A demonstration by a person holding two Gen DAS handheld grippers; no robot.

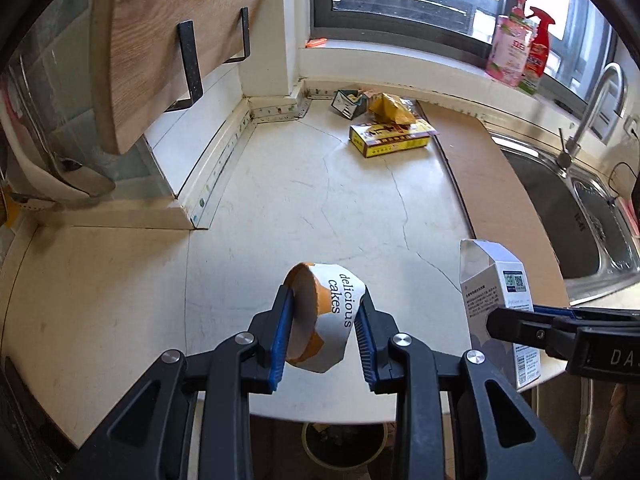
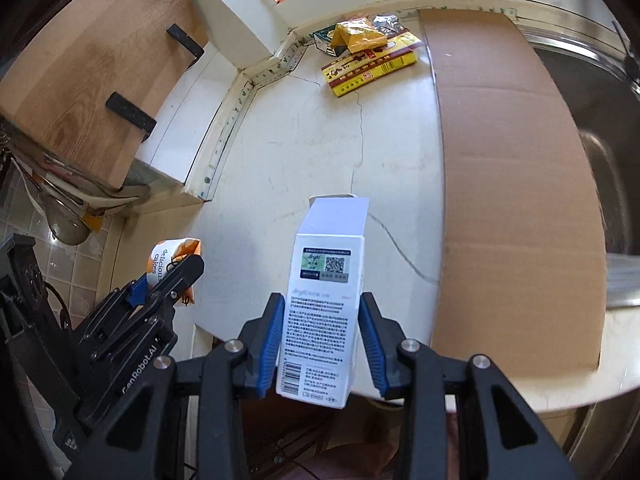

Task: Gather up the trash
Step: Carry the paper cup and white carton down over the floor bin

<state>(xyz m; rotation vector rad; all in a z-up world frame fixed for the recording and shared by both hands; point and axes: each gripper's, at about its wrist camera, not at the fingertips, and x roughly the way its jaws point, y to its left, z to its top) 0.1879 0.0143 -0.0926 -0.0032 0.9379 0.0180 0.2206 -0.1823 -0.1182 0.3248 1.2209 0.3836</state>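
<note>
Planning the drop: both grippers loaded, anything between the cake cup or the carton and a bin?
Nothing visible blocks. The left gripper holds the cake cup at the counter edge; a round bin-like rim shows below it. The right gripper holds the carton past the edge too.

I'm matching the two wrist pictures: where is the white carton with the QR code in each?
Left wrist view: white carton at lower right, clamped by the right gripper.
Right wrist view: carton at bottom centre, between that gripper's blue pads.
Shared landmark: the yellow box at the counter's far end.
</note>
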